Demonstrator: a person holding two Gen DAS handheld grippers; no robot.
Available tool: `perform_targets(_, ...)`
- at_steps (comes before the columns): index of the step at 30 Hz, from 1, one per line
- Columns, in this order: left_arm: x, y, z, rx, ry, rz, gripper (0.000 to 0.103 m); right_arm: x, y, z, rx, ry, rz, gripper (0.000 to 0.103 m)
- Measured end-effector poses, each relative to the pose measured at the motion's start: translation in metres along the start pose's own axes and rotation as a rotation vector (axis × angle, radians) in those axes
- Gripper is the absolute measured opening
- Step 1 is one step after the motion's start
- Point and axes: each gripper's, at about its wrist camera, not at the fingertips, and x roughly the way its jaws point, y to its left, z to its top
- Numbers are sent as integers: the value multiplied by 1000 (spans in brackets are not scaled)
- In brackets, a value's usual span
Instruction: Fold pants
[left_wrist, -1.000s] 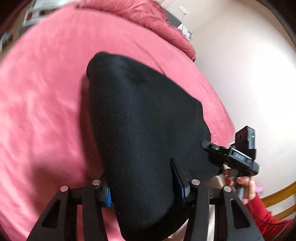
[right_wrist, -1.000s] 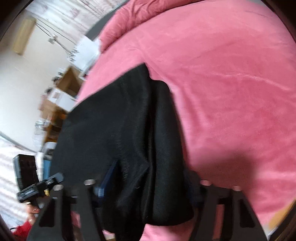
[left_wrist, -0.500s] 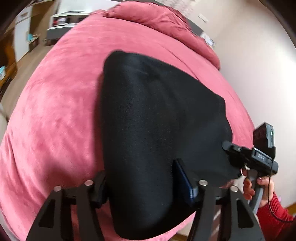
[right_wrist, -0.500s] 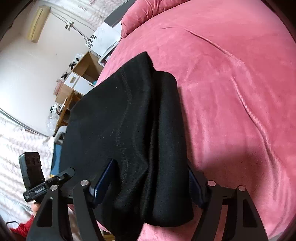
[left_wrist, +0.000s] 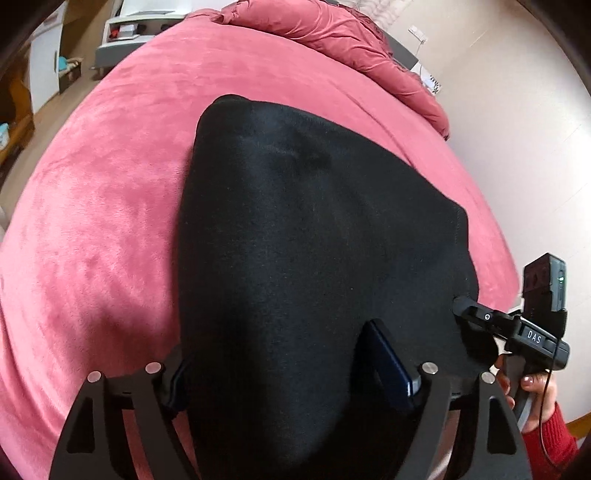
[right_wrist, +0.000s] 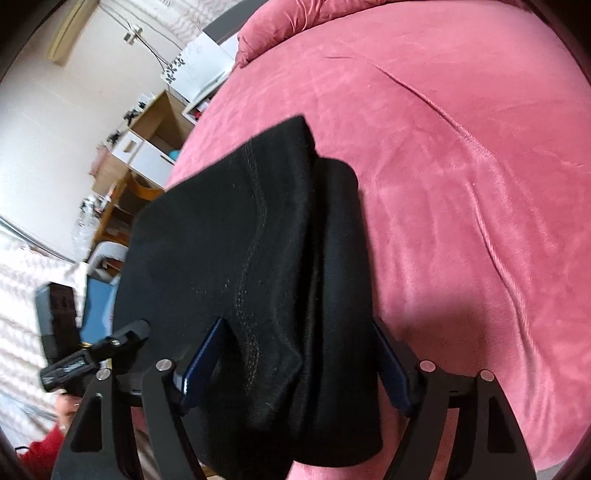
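The black pants (left_wrist: 314, 240) lie folded into a thick pad on the pink bed (left_wrist: 110, 221), near its front edge. My left gripper (left_wrist: 284, 369) straddles the pad's near left part. Its jaws are opening, with fabric between them and the pads (left_wrist: 391, 362) standing wide. My right gripper (right_wrist: 295, 365) straddles the near right part of the pants (right_wrist: 240, 240), where a stitched seam runs. Its jaws are opening too, and the layers between them lie loose. A hand in a red sleeve (left_wrist: 532, 384) holds the right gripper's handle.
A bunched pink duvet (left_wrist: 332, 33) lies at the bed's far end. A pale wall (left_wrist: 517, 147) runs along one side. White and wooden furniture (right_wrist: 147, 147) stands beyond the other side. Open pink bed (right_wrist: 461, 184) stretches beyond the pants.
Both grippers' jaws have spread wider around the pants' near edge. The pants have settled flatter on the bed, and both views have steadied from blur.
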Motion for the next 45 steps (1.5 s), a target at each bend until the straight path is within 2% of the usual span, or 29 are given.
perform_targets(3,-2,-7,-1,27,10,24,77,-1,-1,2,-9,-11,-16,73)
perform_targets(5,-10,-7,-2,60,12,37,70,-3,1,1,-28,-17,-22,63)
perform_targets(7,-14,-17,1,102,8,59,60,-6,7,0,-60,-30,-31,57)
perform_targets(9,-20,-24,6,128,-9,71,55,-11,13,1,-86,-49,-44,52)
perform_targets(14,-28,-37,23,162,-38,79,51,-25,25,11,-131,-131,-54,46)
perform_targets(21,-31,-48,62,194,-102,87,50,-34,33,44,-169,-227,-33,44)
perform_targets(30,-3,-64,137,238,-202,123,50,-21,36,120,-199,-322,-56,44)
perform_targets(39,46,-61,206,269,-210,138,50,15,21,191,-184,-342,-89,44)
perform_targets(45,76,-43,221,275,-190,145,50,50,6,217,-151,-322,-101,44)
